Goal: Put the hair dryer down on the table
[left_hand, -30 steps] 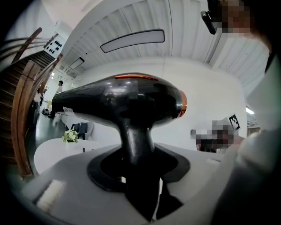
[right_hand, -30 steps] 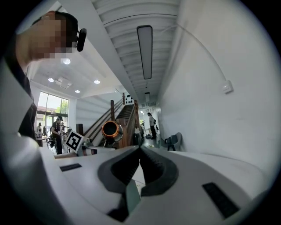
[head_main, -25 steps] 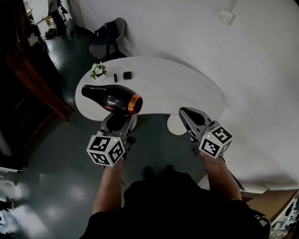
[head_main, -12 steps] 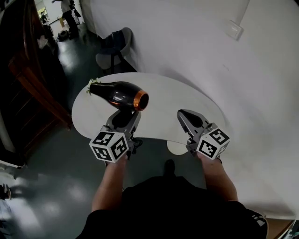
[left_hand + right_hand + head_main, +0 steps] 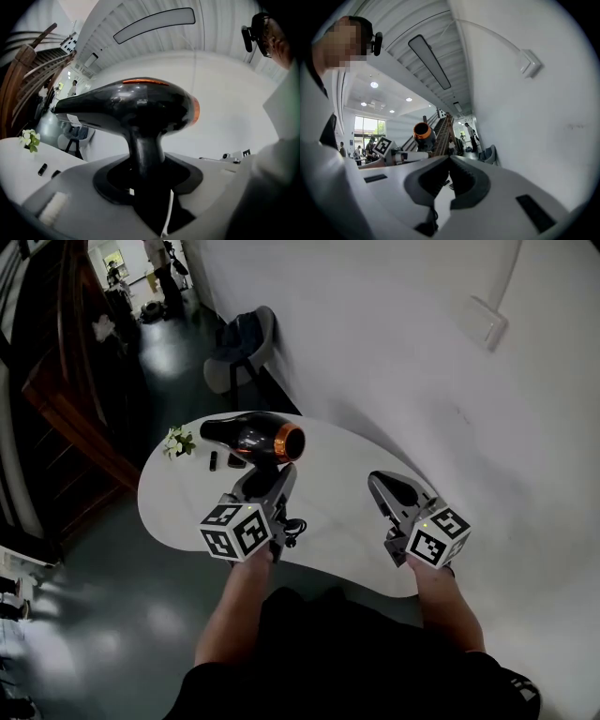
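Note:
A glossy black hair dryer (image 5: 253,437) with an orange ring at its end stands upright in my left gripper (image 5: 265,479), which is shut on its handle. It hangs above the white rounded table (image 5: 328,474), nozzle pointing left. In the left gripper view the dryer (image 5: 136,105) fills the middle, its handle clamped by the left gripper (image 5: 147,173). Its cord (image 5: 292,529) dangles by the marker cube. My right gripper (image 5: 384,486) hovers over the table's right part, shut and holding nothing. In the right gripper view the right gripper (image 5: 449,159) shows its tips together, and the dryer (image 5: 423,133) lies beyond to the left.
A small pot of white flowers (image 5: 175,442) and two small dark items (image 5: 214,461) sit on the table's left end. A grey chair (image 5: 239,352) stands behind the table. A white wall (image 5: 422,362) runs along the right. A wooden staircase (image 5: 66,399) is at the left.
Both grippers have come forward from the table's near edge to over its top. The dryer went along in the left gripper, still held the same way.

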Motion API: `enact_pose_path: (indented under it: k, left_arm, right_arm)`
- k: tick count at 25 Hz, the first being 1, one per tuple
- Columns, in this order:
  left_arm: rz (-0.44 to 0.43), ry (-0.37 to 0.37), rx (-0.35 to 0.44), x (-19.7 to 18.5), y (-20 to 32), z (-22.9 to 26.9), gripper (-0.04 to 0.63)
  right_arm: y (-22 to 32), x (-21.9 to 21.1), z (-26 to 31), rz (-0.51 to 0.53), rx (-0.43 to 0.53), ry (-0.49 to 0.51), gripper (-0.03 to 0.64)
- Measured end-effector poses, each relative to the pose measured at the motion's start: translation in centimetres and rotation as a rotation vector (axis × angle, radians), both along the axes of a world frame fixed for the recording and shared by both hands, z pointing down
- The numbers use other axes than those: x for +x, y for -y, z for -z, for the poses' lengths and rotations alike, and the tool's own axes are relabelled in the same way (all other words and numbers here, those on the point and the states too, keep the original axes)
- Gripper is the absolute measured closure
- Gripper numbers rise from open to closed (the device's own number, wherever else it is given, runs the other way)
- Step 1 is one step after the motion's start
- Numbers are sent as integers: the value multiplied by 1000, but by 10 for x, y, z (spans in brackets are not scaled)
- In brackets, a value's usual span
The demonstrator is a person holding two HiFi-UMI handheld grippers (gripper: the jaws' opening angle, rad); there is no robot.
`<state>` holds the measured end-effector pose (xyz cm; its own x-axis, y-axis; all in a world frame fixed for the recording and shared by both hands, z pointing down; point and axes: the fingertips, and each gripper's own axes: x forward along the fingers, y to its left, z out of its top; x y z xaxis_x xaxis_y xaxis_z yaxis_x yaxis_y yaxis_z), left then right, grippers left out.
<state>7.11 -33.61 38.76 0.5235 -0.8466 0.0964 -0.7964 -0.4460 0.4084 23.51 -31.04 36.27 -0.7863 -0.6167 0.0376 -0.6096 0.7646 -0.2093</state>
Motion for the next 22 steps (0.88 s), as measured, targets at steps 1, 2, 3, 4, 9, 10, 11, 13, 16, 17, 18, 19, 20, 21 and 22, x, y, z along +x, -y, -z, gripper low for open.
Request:
enact_pose_path:
  k: [1, 2, 3, 4, 9, 10, 11, 13, 16, 17, 18, 19, 20, 21, 22]
  left_arm:
    - [-2, -9, -16, 5, 9, -6, 410]
    - [-5, -14, -30, 10, 18, -12, 410]
    - [-7, -14, -42, 14, 27, -19, 410]
    - [-11, -11, -53, 17, 36, -26, 410]
    - [-25, 30, -95, 17, 75, -56, 410]
    - [-26, 37, -105, 16, 83, -62, 410]
    - [-27, 38, -116, 14, 91, -68, 410]
    - [-26, 35, -143, 11, 106, -81, 410]
    - [-12, 37, -188, 2, 126, -101, 410]
    - [-6, 40, -204, -1, 132, -109, 410]
    - [-1, 45, -220, -4, 137, -117, 410]
    - [3, 52, -236, -7, 143, -125, 410]
    - [6, 62, -252, -9, 148, -134, 410]
    - [9, 78, -269, -11, 153, -143, 410]
    - [11, 97, -286, -13, 158, -153, 410]
  right_arm:
    - [7, 2, -2, 4, -6, 2, 604]
    - [15, 2, -5, 8, -9, 0, 604]
    - [23, 3, -7, 10, -12, -3, 604]
    - [32, 3, -9, 9, -15, -5, 604]
    - [73, -4, -18, 1, -40, -15, 604]
    - [80, -6, -21, 4, -46, -23, 604]
    - [87, -8, -24, 3, -54, -29, 604]
    - [102, -10, -32, -3, -73, -33, 604]
    - [118, -18, -42, 6, -99, -45, 604]
    - [122, -21, -46, 10, -109, -50, 604]
    - [125, -23, -50, 13, -119, -55, 604]
    - [128, -25, -54, 15, -129, -59, 604]
    - [130, -26, -58, 16, -139, -62, 604]
    - [132, -26, -62, 15, -148, -65, 604]
    - [135, -25, -66, 11, -157, -68, 604]
